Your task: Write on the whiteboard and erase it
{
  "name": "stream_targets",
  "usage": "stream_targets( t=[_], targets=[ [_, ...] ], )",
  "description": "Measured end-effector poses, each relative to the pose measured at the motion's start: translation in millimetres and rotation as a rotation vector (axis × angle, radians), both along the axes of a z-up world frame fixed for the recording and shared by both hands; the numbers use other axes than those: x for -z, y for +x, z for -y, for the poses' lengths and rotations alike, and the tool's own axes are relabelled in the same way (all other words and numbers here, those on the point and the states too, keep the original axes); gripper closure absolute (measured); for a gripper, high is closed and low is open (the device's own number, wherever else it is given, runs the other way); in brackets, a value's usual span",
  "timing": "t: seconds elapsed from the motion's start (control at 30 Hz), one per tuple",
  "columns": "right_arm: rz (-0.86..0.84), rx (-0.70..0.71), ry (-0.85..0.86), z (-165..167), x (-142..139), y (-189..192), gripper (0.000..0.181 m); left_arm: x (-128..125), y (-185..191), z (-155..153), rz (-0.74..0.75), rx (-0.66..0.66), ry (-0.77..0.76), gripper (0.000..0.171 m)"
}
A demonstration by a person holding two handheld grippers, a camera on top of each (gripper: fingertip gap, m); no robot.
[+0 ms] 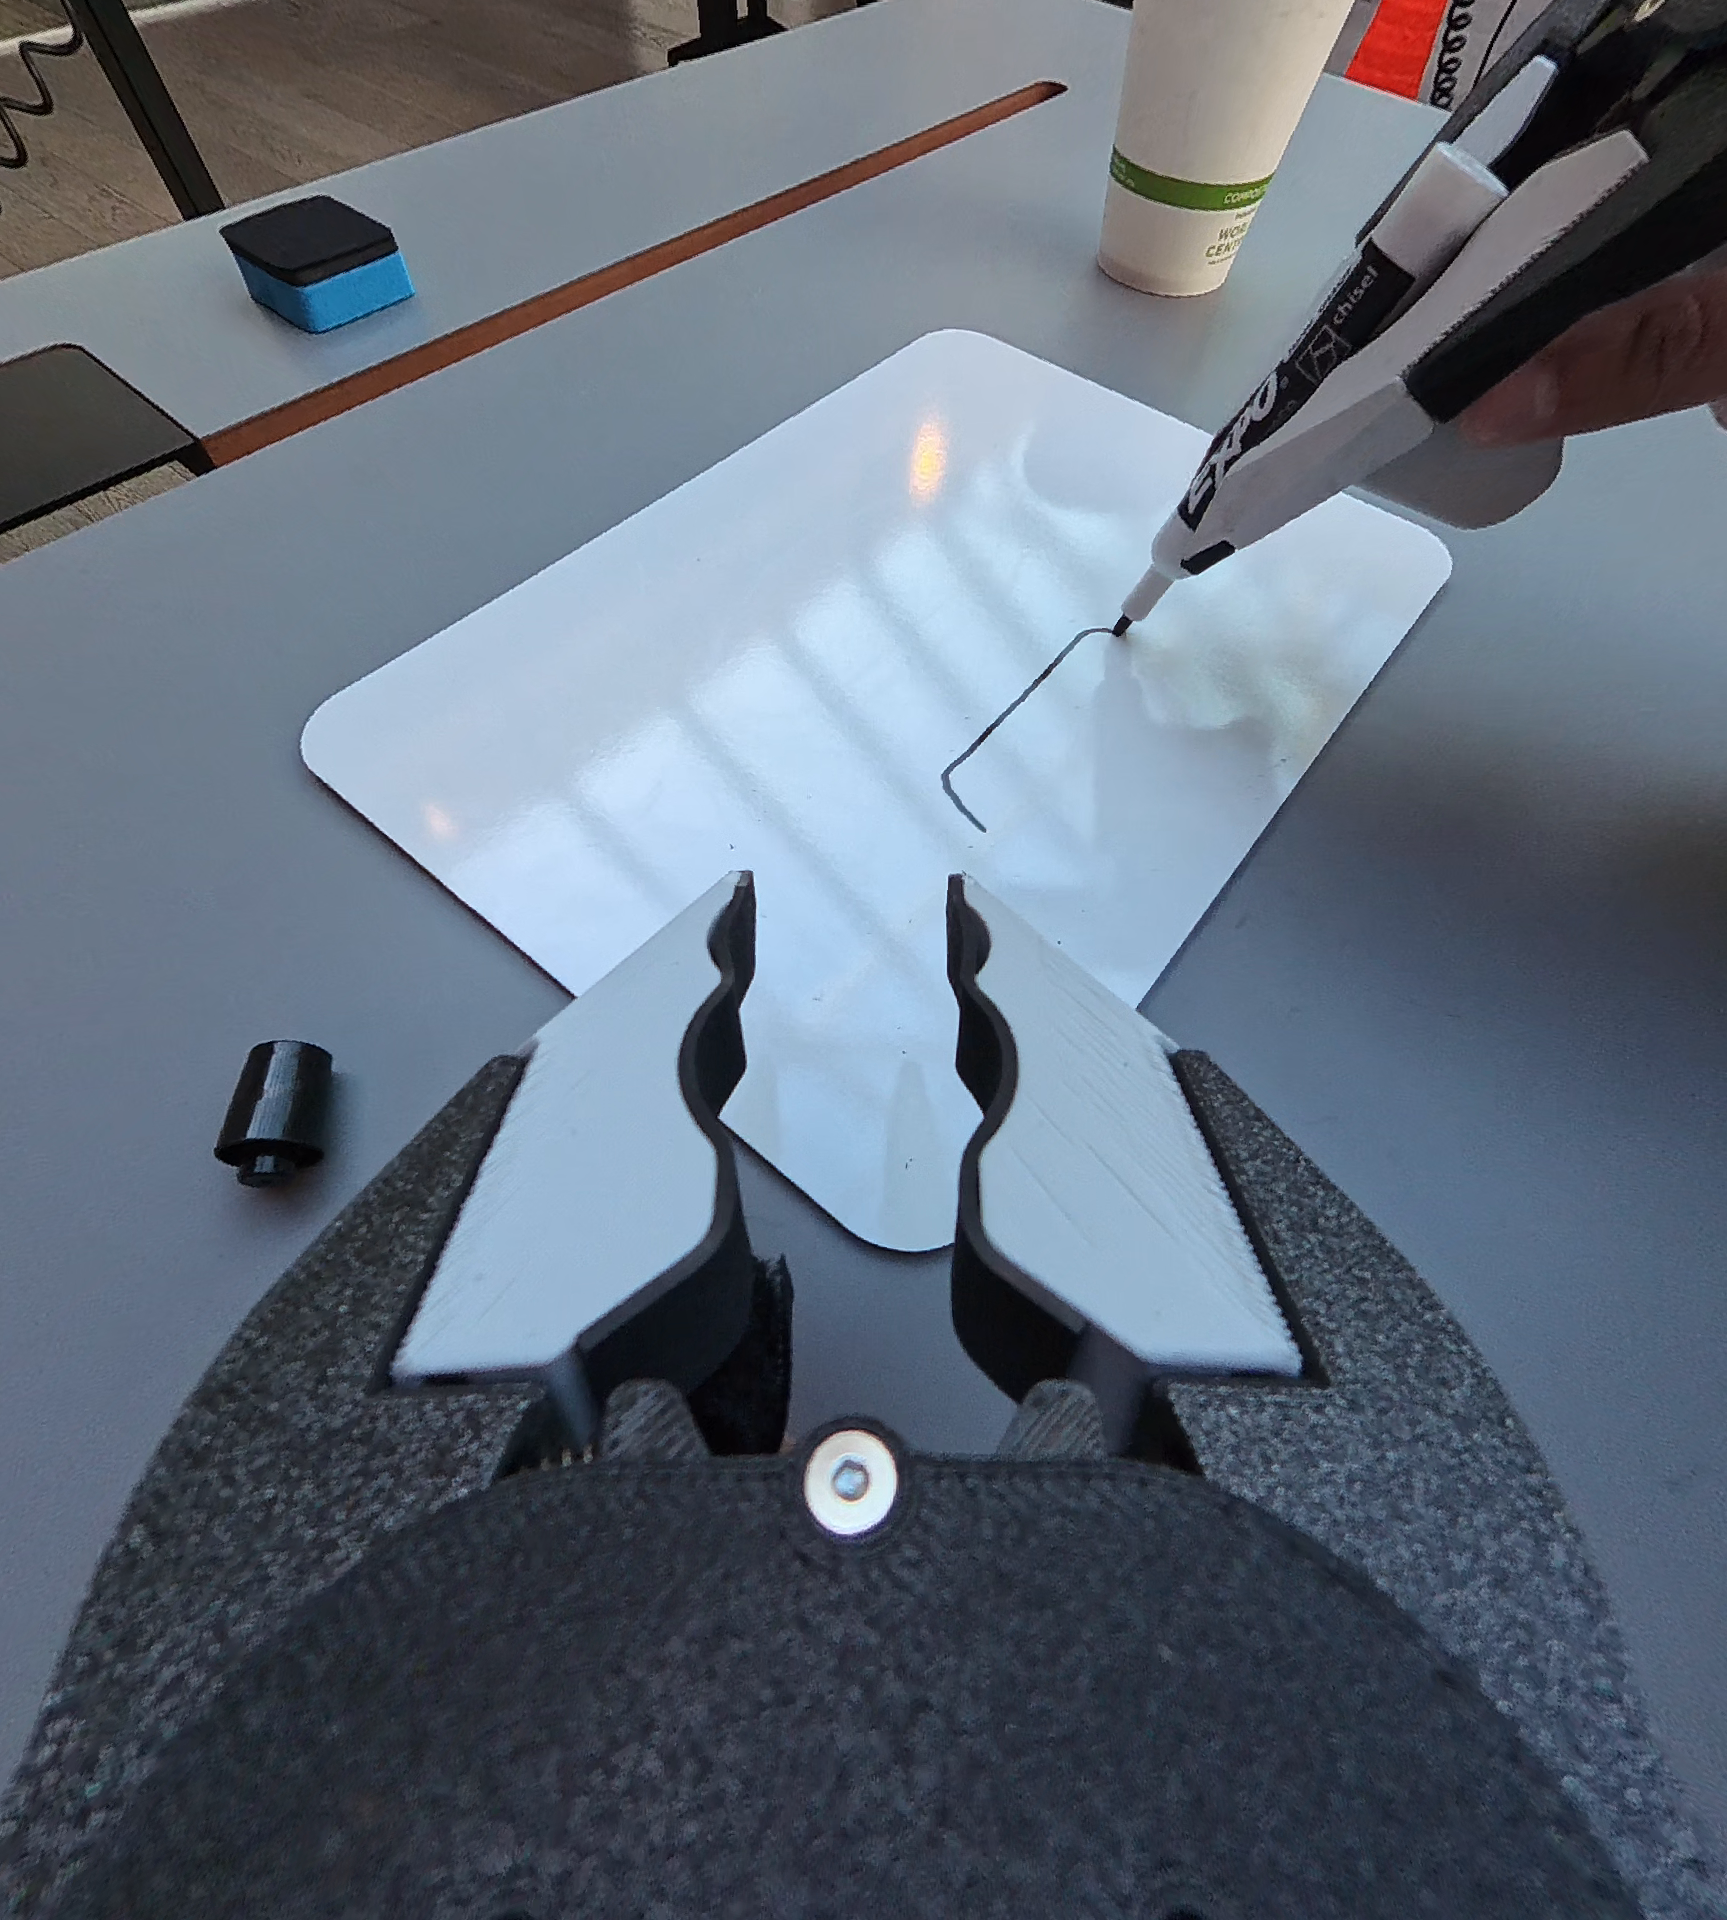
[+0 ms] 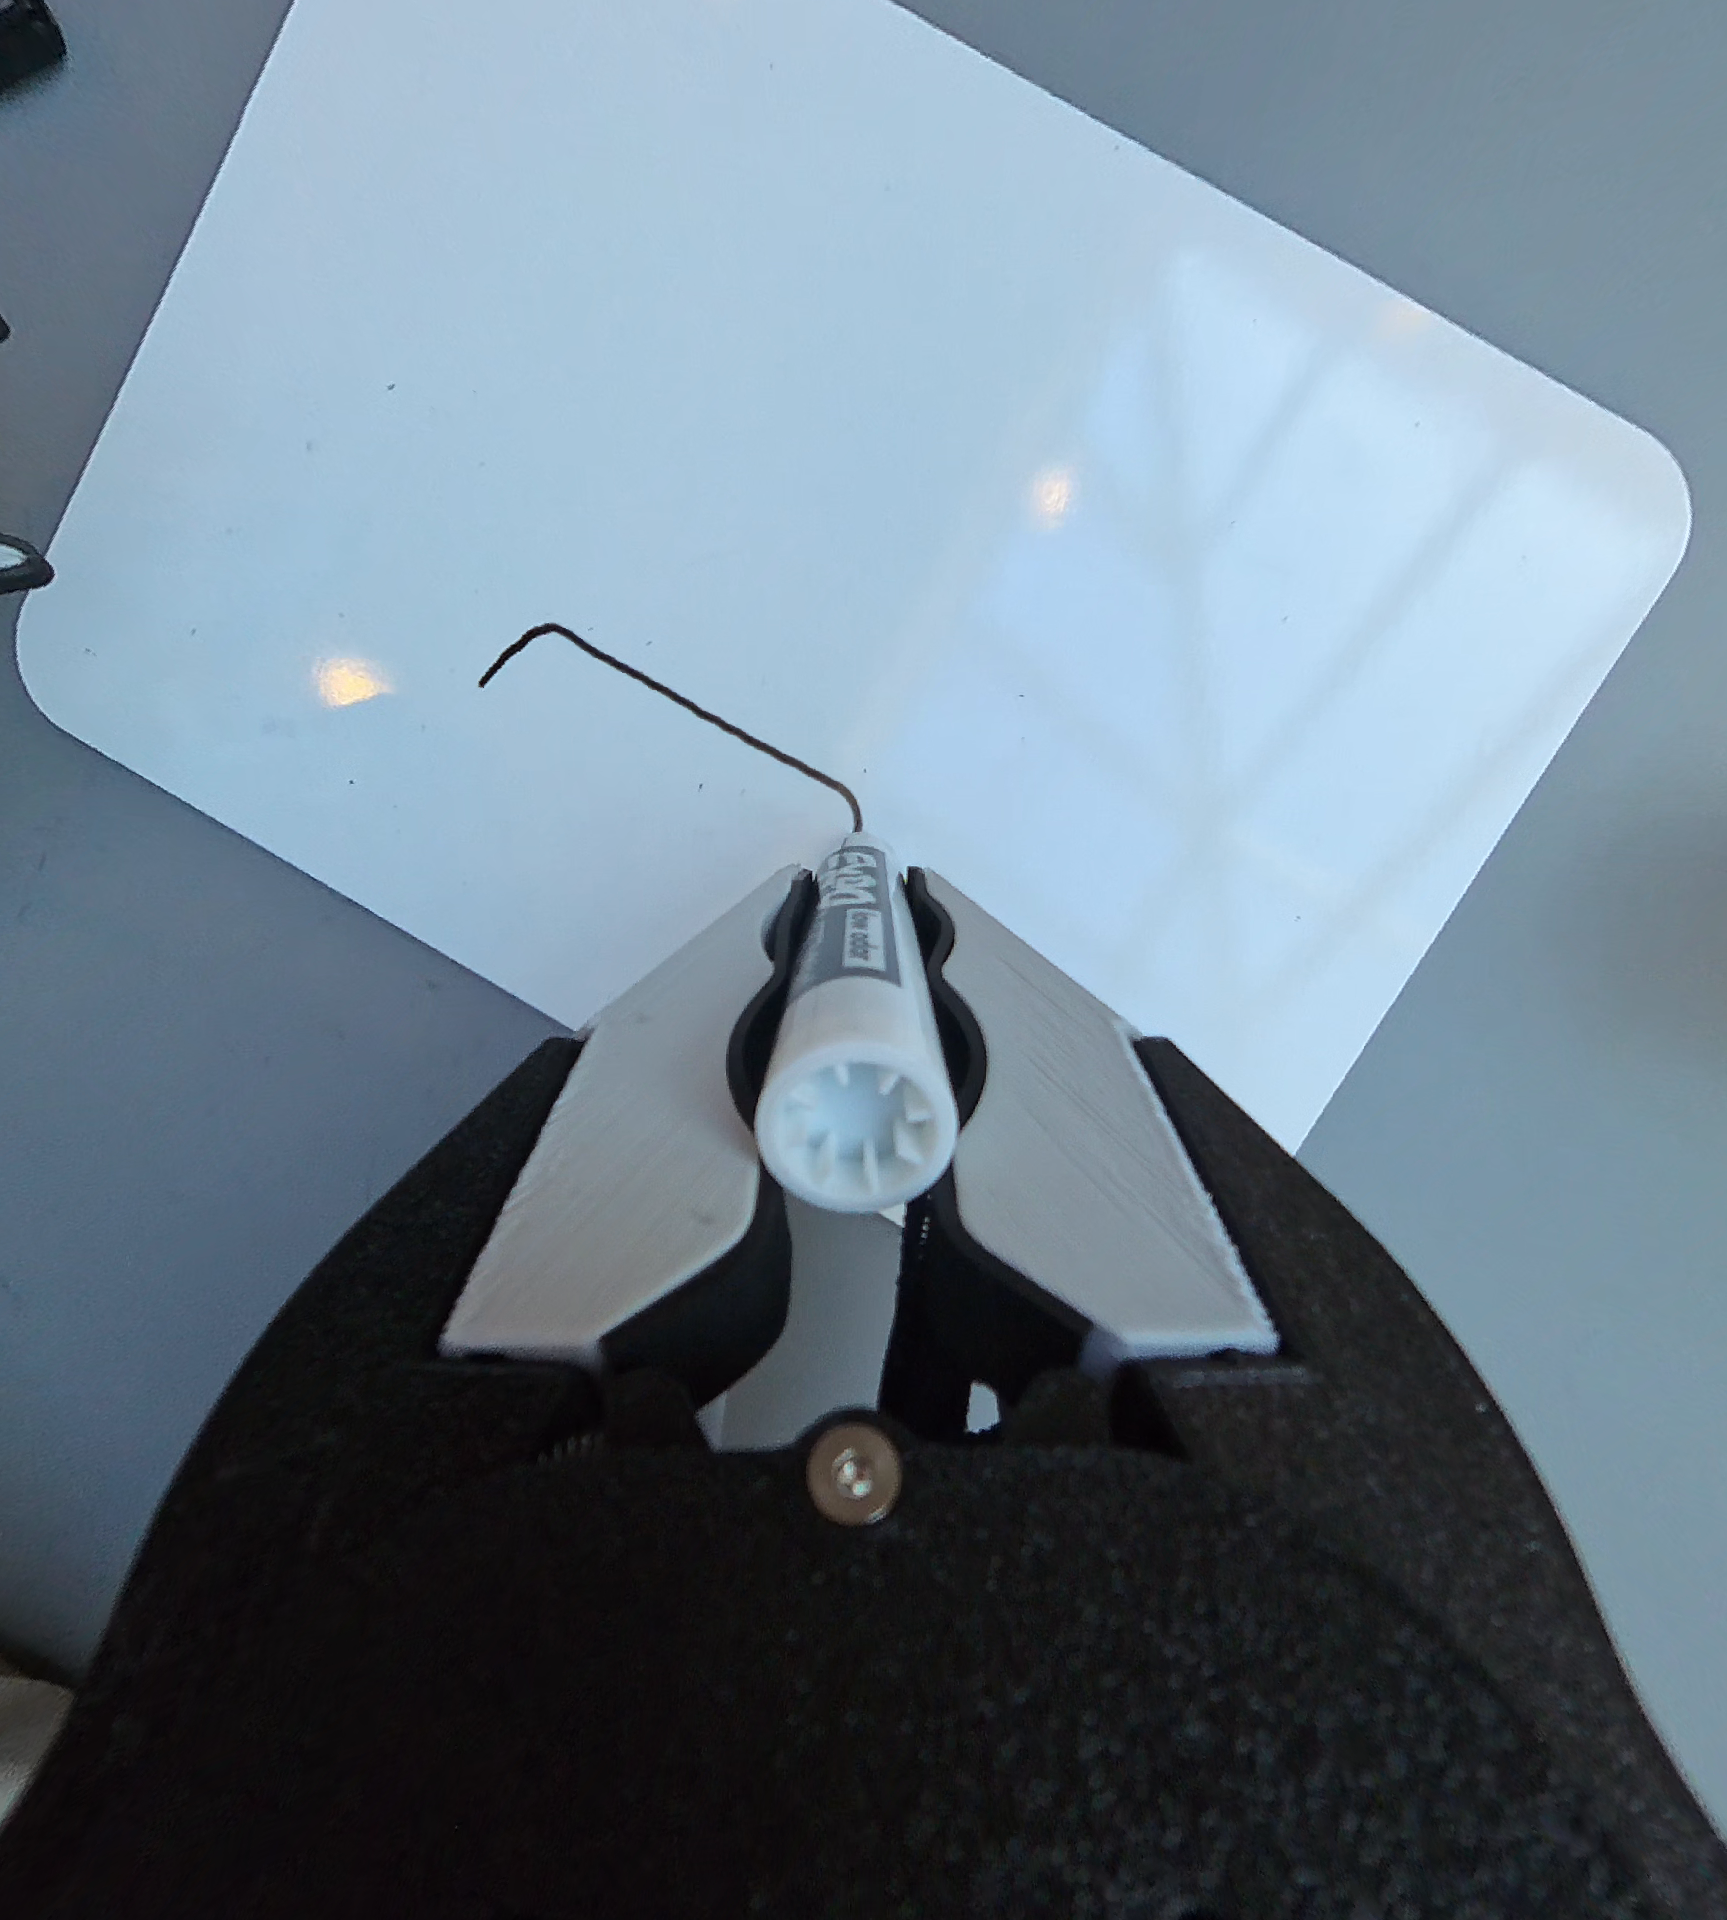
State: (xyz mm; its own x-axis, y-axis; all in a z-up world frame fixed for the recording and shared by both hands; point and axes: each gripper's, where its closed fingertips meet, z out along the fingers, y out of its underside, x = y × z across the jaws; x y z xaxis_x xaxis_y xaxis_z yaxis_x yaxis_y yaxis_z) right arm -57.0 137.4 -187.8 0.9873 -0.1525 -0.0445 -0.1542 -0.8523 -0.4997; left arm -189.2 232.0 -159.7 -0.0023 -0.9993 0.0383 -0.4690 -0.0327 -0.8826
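We hold the right gripper (image 2: 854, 894) with its white fingers pinched on a white-barrelled dry-erase marker (image 2: 854, 997), whose black tip touches the glossy white rounded-corner writing board (image 2: 630, 364) lying flat on the grey table (image 1: 215, 831). From that tip a thin black drawn line (image 2: 672, 717) runs across the board and ends in a short hook; in the left wrist view the same line (image 1: 1030, 707) lies on the half of the board nearer the right gripper (image 1: 1441, 343). A bare hand (image 1: 1669, 353) shows behind that gripper. Our left gripper (image 1: 851, 904) hovers over the board's near corner with its fingers spread apart and nothing between them. Just off the board's near-left edge a small black marker cap (image 1: 277, 1112) lies on the table. Well beyond the board's far-left side sits a blue-and-black block eraser (image 1: 319, 265), and past its far corner stands a white paper cup with a green band (image 1: 1202, 145). A brown slot (image 1: 630, 260) crosses the table behind the board.
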Motion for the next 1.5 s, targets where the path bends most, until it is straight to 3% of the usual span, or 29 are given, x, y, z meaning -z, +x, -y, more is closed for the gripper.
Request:
stream_targets(
  t=[0.63,1.5],
  targets=[
    [-0.009,0.0,-0.006,10,1,-9,0.163,-1,3,2,0.004,0.005,0.014,0.135],
    [-0.05,-0.126,0.021,-28,2,-59,0.163,-2,6,1,0.01,0.0,0.016,0.135]
  ],
)
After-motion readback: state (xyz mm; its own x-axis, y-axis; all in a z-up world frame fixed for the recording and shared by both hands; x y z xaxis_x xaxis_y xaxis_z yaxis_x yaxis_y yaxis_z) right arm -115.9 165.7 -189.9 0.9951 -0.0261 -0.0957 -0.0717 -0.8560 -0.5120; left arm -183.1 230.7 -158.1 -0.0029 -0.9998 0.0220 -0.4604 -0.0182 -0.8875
